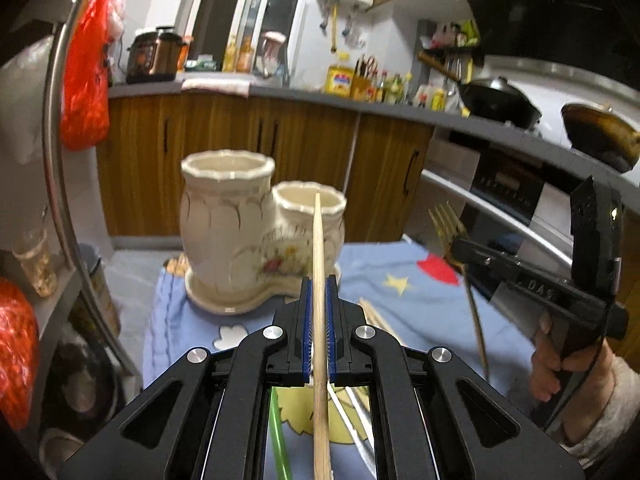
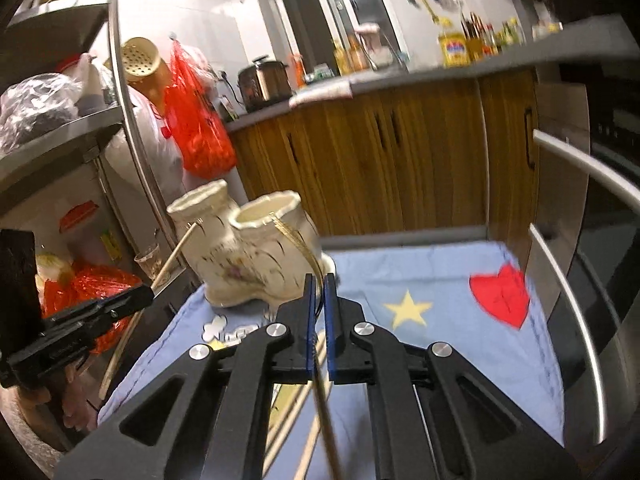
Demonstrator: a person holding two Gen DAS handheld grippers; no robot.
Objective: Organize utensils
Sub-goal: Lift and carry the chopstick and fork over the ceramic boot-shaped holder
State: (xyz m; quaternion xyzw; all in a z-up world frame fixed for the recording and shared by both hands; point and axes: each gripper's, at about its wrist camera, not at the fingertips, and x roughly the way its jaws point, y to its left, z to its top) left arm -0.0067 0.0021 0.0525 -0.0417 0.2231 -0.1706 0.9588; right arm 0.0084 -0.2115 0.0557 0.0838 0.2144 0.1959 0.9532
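While both cups of the white holder (image 1: 256, 232) look empty inside, as far as the rims show, the job seems to be only getting started. The holder is two joined pots on one saucer. It sits in the middle of the left wrist view, on the far part of the blue cloth (image 1: 404, 304).

The left gripper (image 1: 319, 292) is at the bottom middle of that view. Its jaws are squeezed tight on one wooden chopstick (image 1: 318, 264). The stick runs straight up the picture, and its tip lines up with the rim of the smaller cup. I cannot tell if the tip is over the cup or short of it.

The right gripper (image 2: 319, 292) is at the bottom middle of its own view. Its jaws are close together with a thin gold fork (image 2: 298, 240) pinched between them. In the left wrist view the same fork shows at the right side, with its prongs pointing up, held above the cloth and apart from the holder.

So two things are picked up, and none has gone in yet.

More is left to do. More chopsticks (image 2: 296, 420) lie on the cloth at the bottom of the right wrist view. A green stick (image 1: 276, 432) and a silver handle (image 1: 362, 420) lie at the bottom of the left wrist view, under the left gripper. All of these still need a cup, I think
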